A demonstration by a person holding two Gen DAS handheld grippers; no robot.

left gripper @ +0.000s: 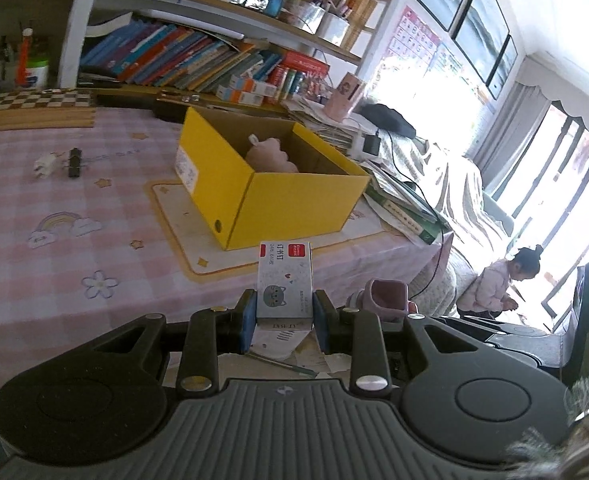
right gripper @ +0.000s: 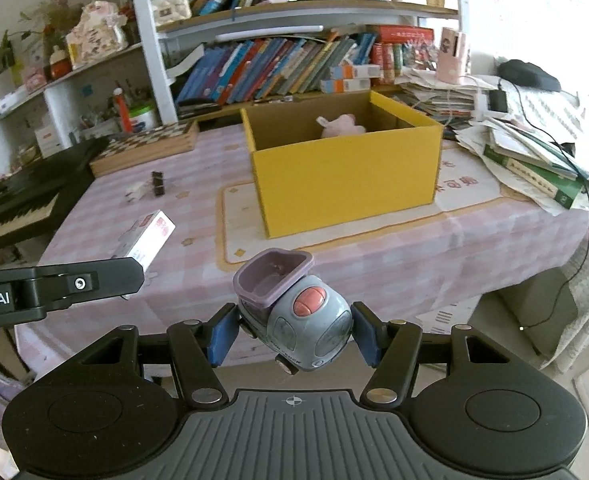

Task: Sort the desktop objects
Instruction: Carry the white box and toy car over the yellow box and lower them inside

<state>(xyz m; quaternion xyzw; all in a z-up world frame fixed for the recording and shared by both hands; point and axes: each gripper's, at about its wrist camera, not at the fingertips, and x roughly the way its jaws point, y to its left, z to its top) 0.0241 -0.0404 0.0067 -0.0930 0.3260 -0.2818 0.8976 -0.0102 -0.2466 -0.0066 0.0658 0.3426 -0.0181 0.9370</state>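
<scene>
The left gripper [left gripper: 284,312] has its fingers clamped narrow on a small staple box [left gripper: 284,284]; the right gripper [right gripper: 294,332] has its fingers about half spread around a grey toy truck [right gripper: 294,316] with a purple bucket. Both are held off the near edge of the worktop [right gripper: 374,264]. The yellow box [right gripper: 346,176], with a pink plush toy [right gripper: 340,125] inside, lies at twelve o'clock from the truck. My judgement: carry each item over the near wall, clear the rim, lower inside beside the plush, then release one at a time so the hands don't collide.
</scene>
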